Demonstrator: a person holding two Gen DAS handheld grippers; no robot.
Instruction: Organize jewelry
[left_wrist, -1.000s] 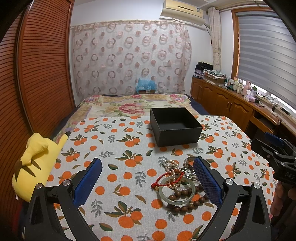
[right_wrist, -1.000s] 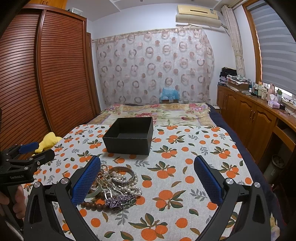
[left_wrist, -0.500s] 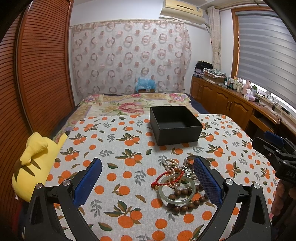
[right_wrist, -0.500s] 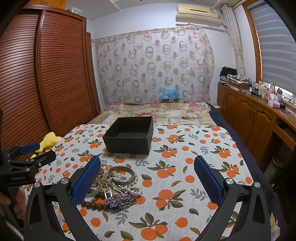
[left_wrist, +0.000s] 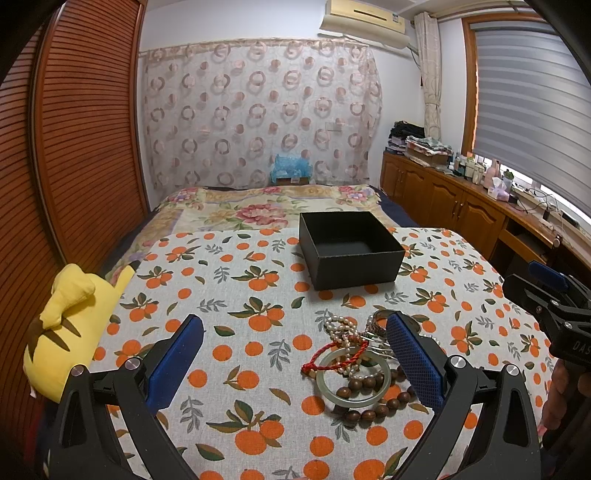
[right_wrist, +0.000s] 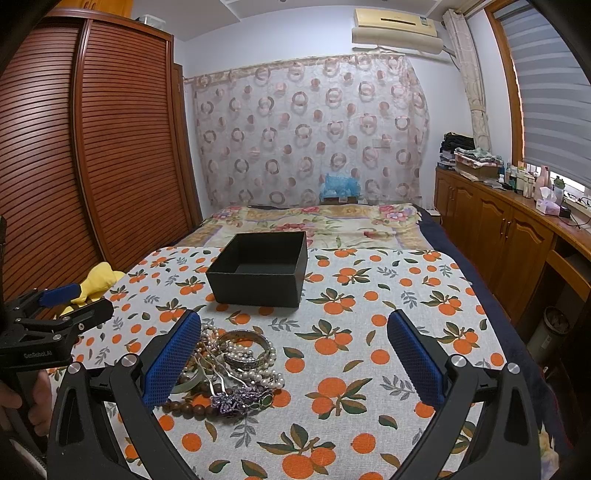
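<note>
A heap of jewelry (left_wrist: 360, 363) lies on the orange-print cloth: a pale green bangle (left_wrist: 352, 378), a red cord, pearls and brown wooden beads. The right wrist view shows the same jewelry heap (right_wrist: 231, 365) with a silver bangle (right_wrist: 245, 345) and a purple hairpin (right_wrist: 236, 398). An open black box (left_wrist: 351, 249) stands empty behind it, also seen as the black box (right_wrist: 260, 269). My left gripper (left_wrist: 295, 363) is open, its right finger beside the heap. My right gripper (right_wrist: 295, 363) is open, its left finger next to the heap.
A yellow plush toy (left_wrist: 64, 321) lies at the cloth's left edge. A wooden slatted wardrobe (right_wrist: 92, 147) runs along the left, wooden cabinets (right_wrist: 498, 229) with clutter along the right. A floral bedspread (left_wrist: 266, 208) lies beyond the box. A hand holds each gripper's handle.
</note>
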